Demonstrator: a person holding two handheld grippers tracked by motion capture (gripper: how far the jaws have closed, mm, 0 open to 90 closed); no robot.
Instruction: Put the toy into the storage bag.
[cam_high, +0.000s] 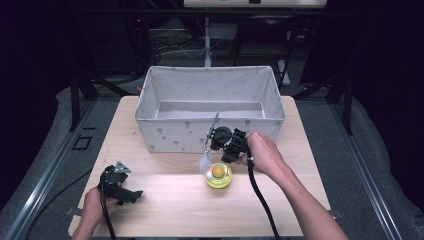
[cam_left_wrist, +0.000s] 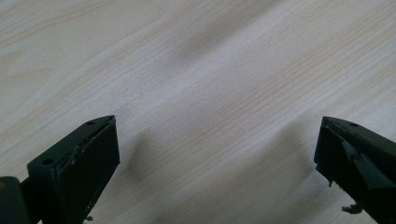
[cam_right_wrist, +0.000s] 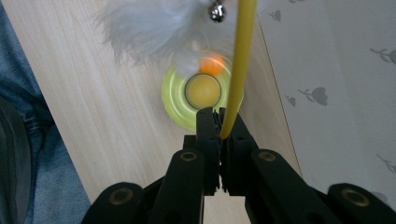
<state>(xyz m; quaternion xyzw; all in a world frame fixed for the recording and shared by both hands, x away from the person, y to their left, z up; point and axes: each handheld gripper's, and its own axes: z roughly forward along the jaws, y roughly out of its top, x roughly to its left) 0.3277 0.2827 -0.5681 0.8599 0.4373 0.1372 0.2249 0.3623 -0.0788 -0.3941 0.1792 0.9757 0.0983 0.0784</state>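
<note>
Pale wood covers the table (cam_high: 165, 200), and a white fabric bin (cam_high: 210, 107) printed with small grey motifs sits at its far side. Just in front of the bin's near wall, right of centre, a round yellow-green toy (cam_high: 219, 175) with an orange ball on it rests on the tabletop.

The right gripper (cam_high: 226, 142), held in the person's right hand (cam_high: 264, 152), hovers above that toy, between it and the bin's wall. In the right gripper view its jaws are clenched on a thin yellow stick (cam_right_wrist: 239, 65) that runs up and away from them. At the stick's far end hang a tuft of white feathers (cam_right_wrist: 149, 28) and a small silver bell (cam_right_wrist: 215, 11), dangling just over the toy (cam_right_wrist: 198, 95).

The left gripper (cam_high: 120, 187) lies low at the near left of the table in the left hand (cam_high: 94, 202), well apart from the toy. In the left gripper view its jaws stand wide and released, with bare wood (cam_left_wrist: 210, 93) between them.
</note>
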